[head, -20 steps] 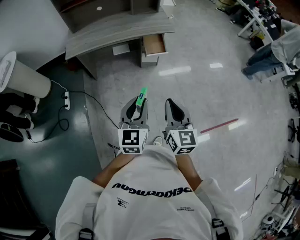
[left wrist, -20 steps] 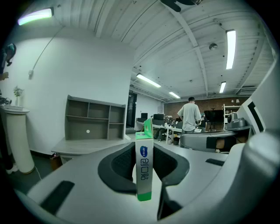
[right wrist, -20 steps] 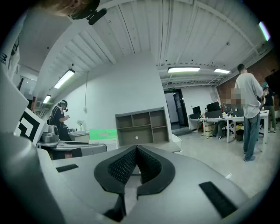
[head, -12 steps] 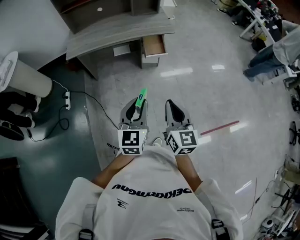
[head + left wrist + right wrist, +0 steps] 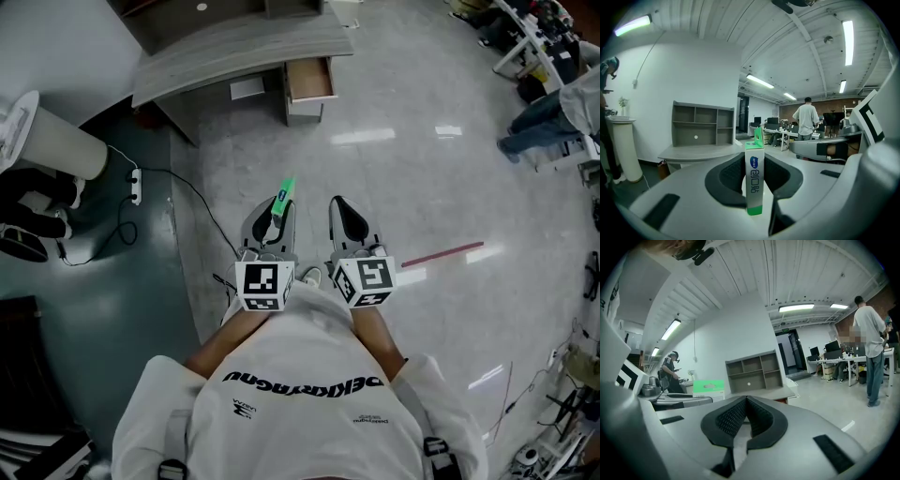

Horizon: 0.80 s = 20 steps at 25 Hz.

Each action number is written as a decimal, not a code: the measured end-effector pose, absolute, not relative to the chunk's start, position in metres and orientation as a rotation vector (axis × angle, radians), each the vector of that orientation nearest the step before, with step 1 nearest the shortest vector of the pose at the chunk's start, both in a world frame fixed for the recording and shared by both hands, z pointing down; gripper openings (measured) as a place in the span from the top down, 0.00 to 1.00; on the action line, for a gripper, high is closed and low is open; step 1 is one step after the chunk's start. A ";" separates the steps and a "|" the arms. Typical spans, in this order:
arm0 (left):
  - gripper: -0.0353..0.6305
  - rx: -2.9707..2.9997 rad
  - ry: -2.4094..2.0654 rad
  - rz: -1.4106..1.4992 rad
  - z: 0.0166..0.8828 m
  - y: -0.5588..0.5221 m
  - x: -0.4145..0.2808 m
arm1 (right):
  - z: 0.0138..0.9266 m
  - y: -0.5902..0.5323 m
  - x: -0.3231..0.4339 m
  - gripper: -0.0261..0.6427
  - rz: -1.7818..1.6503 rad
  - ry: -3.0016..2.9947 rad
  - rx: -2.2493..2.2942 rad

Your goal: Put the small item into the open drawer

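Note:
A small white and green box stands on edge between the pads of my left gripper, which is shut on it at waist height over the floor. In the left gripper view the box rises upright between the dark pads. Beside it my right gripper is shut with nothing in it; its pads meet at the tips. The grey desk stands far ahead, its wooden drawer pulled open toward me. From the right gripper view the box shows at the left.
A white round pedestal and a power strip with a black cable lie at the left. A red strip marks the shiny floor at the right. A person stands by office desks further right. An open shelf unit sits on the desk.
Both grippers keep their pose and the box stays gripped. The desk and floor have slid slightly up the head view.

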<state>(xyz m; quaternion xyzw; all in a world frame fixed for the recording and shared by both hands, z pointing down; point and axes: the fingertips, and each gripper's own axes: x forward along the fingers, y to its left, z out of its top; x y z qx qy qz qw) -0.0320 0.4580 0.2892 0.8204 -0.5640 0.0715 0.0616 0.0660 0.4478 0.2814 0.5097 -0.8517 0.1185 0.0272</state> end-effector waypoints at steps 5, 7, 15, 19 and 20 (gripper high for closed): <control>0.80 2.462 -1.716 0.236 0.298 0.442 -0.026 | 0.288 0.429 0.072 0.91 0.394 -2.633 1.562; 0.80 2.456 -1.709 0.239 0.299 0.433 -0.021 | 0.290 0.420 0.075 0.91 0.408 -2.625 1.552; 0.80 2.443 -1.680 0.213 0.316 0.363 -0.019 | 0.303 0.354 0.073 0.91 0.391 -2.598 1.529; 0.80 2.464 -1.666 0.189 0.311 0.302 -0.020 | 0.304 0.297 0.073 0.91 0.392 -2.579 1.547; 0.80 2.472 -1.657 0.192 0.309 0.287 -0.021 | 0.304 0.282 0.072 0.91 0.396 -2.573 1.555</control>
